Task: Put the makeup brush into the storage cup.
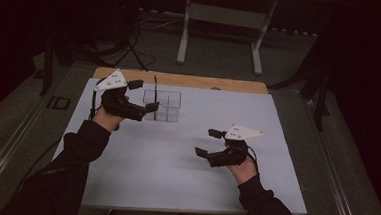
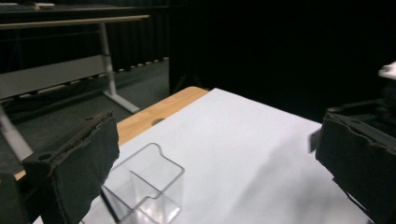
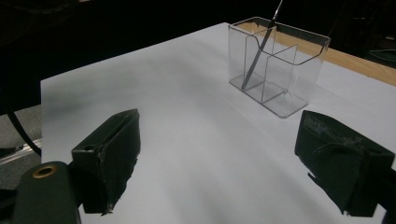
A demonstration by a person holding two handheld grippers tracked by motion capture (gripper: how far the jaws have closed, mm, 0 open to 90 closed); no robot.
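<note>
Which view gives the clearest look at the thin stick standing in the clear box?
The right gripper view: the thin stick leans inside the clear box, seen close. The high view shows the stick small and dim. The left gripper view shows the box, with no stick discernible.

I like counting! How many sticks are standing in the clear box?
1: a thin dark stick leans in the left compartment of the clear box in the right gripper view. None elsewhere.

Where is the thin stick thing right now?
The thin stick stands leaning in the clear divided box at the far left-middle of the white table, just beside the open left gripper.
</note>
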